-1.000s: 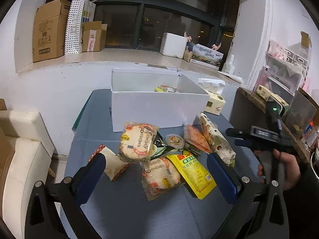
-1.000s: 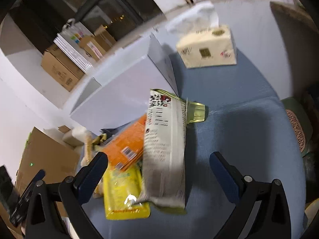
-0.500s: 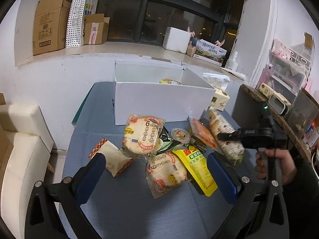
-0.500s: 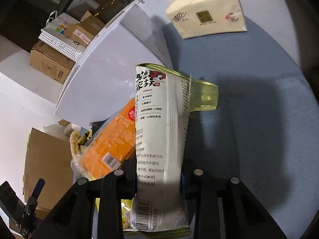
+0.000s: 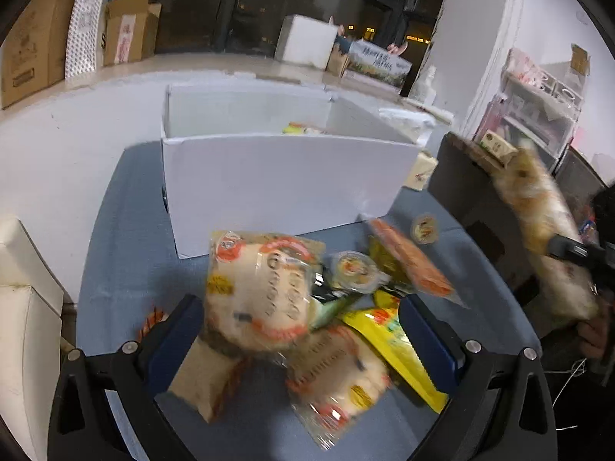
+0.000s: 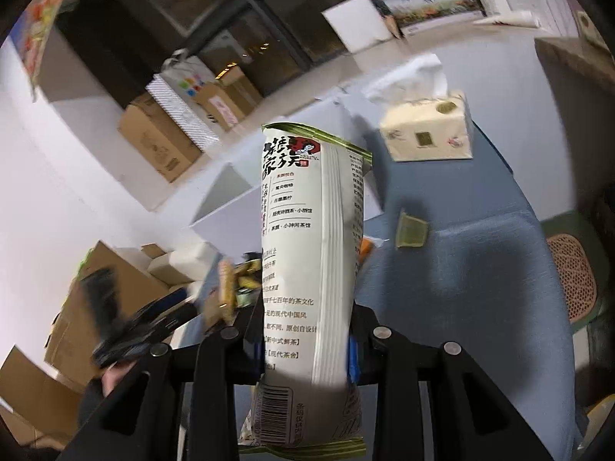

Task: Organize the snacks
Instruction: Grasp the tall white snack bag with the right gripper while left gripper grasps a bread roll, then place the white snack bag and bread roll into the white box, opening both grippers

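Your right gripper [image 6: 307,349] pinches the tall white snack bag [image 6: 311,253] near its barcode end, lifted off the table [image 6: 480,288], long axis running away from you toward the white box [image 5: 280,184]. Your left gripper [image 5: 300,330] hangs spread over the snack pile.

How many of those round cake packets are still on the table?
2. One round cake packet lies between the left gripper's open fingers, in front of the white box. The other lies just nearer the camera, partly under it. More may be hidden in the pile.
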Demonstrator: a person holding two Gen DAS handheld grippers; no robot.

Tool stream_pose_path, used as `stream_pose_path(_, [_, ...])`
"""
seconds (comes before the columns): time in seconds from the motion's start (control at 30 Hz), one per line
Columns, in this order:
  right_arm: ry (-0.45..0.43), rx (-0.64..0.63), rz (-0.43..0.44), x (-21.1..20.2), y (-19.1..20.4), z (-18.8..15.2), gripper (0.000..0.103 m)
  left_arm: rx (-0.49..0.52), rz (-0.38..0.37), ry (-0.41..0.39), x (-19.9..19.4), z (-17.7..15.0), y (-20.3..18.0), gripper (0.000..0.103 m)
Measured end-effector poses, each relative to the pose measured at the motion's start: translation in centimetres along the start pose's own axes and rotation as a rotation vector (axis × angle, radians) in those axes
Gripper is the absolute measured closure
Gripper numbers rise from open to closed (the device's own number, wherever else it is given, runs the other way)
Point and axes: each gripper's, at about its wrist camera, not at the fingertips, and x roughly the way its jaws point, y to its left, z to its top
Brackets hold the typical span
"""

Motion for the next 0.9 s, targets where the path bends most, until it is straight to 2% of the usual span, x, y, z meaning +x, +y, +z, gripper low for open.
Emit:
stream_pose_path(0.1, [0.007,-0.017,0.005,-0.7,1.0,-0.9,0.07,0.005,0.003,0.035,1.9,0.4,1.0,0.0])
stream_pose_path(0.2, [0.01,-0.032,0.028,-1.5,1.6,-1.5,0.07,-0.041,-0.011,0.072,3.7,0.4,2.5,0.0])
stream_pose_path(0.3, [0.014,-0.047,0.026,-1.6,2.0,-1.9,0.07,-0.082,-0.061,0.066,4.3,0.2,3.5,0.0])
stream_pose_path(0.37, [0.015,-0.048,0.027,-1.4,2.1,-1.9,0.07,-0.059,-0.052,0.06,4.4,0.1,3.3,0.001])
stream_pose_path(0.4, [0.018,-0.047,0.028,-1.3,2.1,-1.9,0.07,-0.041,-0.054,0.055,4.4,0.2,3.2,0.007])
stream_pose_path(0.47, [0.022,-0.043,0.028,-1.1,2.1,-2.0,0.07,-0.002,-0.072,0.039,4.2,0.2,2.7,0.027])
stream_pose_path(0.53, [0.027,-0.04,0.024,-0.9,2.1,-2.0,0.07,0.006,-0.063,0.031,3.9,0.4,2.3,0.027])
stream_pose_path(0.73, [0.028,-0.037,0.025,-0.4,1.9,-1.9,0.07,0.038,-0.031,-0.087,-0.6,1.3,0.2,0.027])
stream_pose_path(0.83, [0.019,-0.047,0.021,0.1,2.3,-1.4,0.07,0.05,0.007,-0.153,-3.4,2.1,-1.4,0.027])
stream_pose_path(0.9, [0.001,-0.079,0.0,0.7,2.9,-0.5,0.07,0.016,0.051,-0.205,-5.2,2.7,-2.6,0.027])
